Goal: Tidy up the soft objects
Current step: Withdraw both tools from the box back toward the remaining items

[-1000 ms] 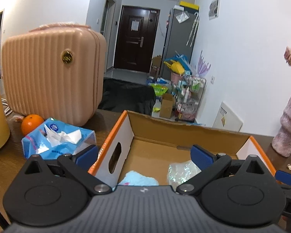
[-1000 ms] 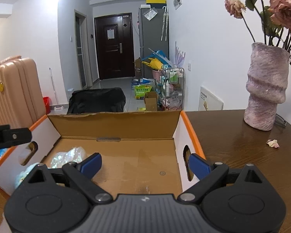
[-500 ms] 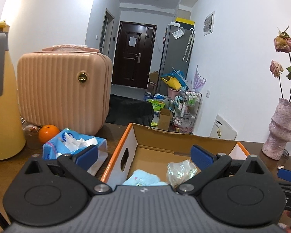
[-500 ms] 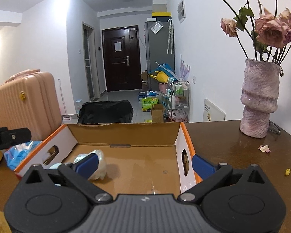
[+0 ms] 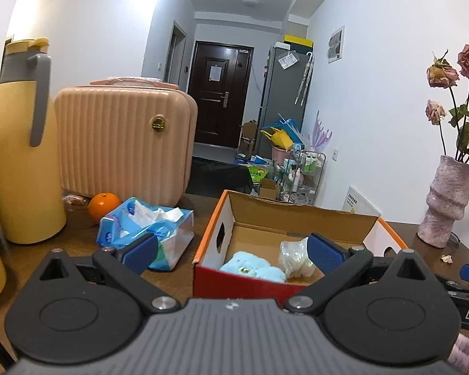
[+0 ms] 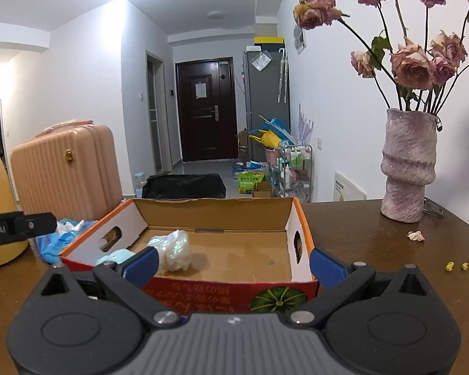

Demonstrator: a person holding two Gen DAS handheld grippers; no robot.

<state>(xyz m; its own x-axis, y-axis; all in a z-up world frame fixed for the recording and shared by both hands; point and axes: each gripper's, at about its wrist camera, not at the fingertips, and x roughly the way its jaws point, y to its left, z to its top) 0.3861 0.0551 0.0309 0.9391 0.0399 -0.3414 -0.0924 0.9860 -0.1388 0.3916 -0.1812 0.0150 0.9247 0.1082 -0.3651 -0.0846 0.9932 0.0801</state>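
Right wrist view: brown table (image 6: pixel 359 243), hallway door (image 6: pixel 206 109) beyond; both grippers' jaws released, empty.

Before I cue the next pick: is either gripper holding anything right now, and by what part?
Nothing is held. The left gripper and right gripper both stand open and empty, short of the cardboard box.

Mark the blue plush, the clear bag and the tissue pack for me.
blue plush (image 5: pixel 250 264), left wrist view, on its fuzzy top.
clear bag (image 6: pixel 173 250), right wrist view, on its crinkled middle.
tissue pack (image 5: pixel 147 225), left wrist view, on the blue wrapper by the opening.
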